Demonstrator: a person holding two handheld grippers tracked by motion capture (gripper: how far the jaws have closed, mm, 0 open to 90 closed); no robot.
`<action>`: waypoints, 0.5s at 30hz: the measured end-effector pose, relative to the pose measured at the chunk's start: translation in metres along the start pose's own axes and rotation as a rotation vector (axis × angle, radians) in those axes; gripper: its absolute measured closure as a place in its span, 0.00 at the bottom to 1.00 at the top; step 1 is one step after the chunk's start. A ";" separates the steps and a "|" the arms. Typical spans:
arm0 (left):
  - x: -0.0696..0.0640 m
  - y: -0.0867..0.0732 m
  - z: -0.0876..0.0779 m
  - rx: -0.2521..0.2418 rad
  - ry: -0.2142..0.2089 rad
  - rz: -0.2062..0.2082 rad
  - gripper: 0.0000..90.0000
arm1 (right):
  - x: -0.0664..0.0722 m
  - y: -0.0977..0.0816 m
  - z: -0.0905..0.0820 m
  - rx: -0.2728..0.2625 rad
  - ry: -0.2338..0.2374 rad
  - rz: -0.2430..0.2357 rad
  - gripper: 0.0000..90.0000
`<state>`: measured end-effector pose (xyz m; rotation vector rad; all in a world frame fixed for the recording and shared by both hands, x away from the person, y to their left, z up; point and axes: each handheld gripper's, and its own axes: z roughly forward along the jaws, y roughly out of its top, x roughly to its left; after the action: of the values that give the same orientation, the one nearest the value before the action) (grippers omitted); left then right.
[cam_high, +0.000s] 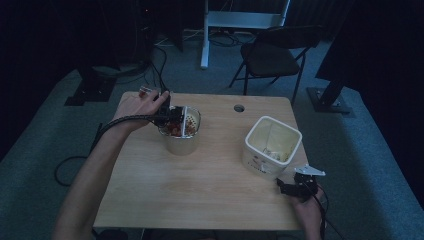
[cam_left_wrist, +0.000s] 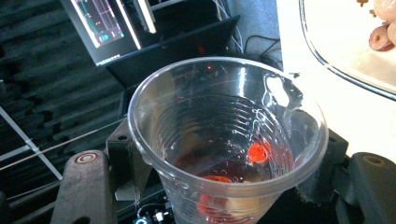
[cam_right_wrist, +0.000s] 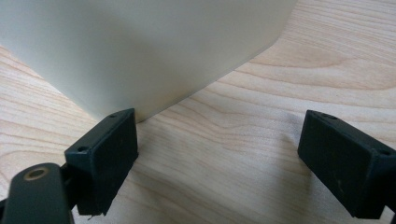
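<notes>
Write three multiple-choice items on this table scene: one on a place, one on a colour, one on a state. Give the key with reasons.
1. Where does the white tub stand?
A. on the table's right part, near the right gripper
B. on the chair
C. on the floor

2. What colour are the pieces in the clear plastic cup?
A. blue
B. red
C. green

3. How does the left gripper stand?
A. open and empty on the table
B. closed on the clear cup
C. closed on the tub

Key: A, the high view shows the tub on the wooden table just ahead of the right gripper; B, the left gripper view shows red bits at the cup's bottom; B, the cup sits between that gripper's jaws, held tilted above another cup.
</notes>
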<state>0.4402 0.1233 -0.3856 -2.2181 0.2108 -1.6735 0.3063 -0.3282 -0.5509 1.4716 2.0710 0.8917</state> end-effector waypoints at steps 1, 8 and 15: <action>0.000 0.000 0.000 0.000 0.001 -0.001 0.37 | 0.000 0.000 0.000 0.000 0.000 0.000 0.13; -0.001 0.000 0.000 -0.001 -0.002 -0.005 0.37 | 0.000 0.000 0.000 0.000 0.000 0.000 0.13; -0.001 0.000 0.000 -0.015 -0.011 -0.020 0.37 | 0.000 0.000 0.000 0.000 0.000 0.000 0.13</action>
<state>0.4396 0.1232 -0.3862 -2.2475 0.1994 -1.6749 0.3063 -0.3282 -0.5509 1.4714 2.0711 0.8918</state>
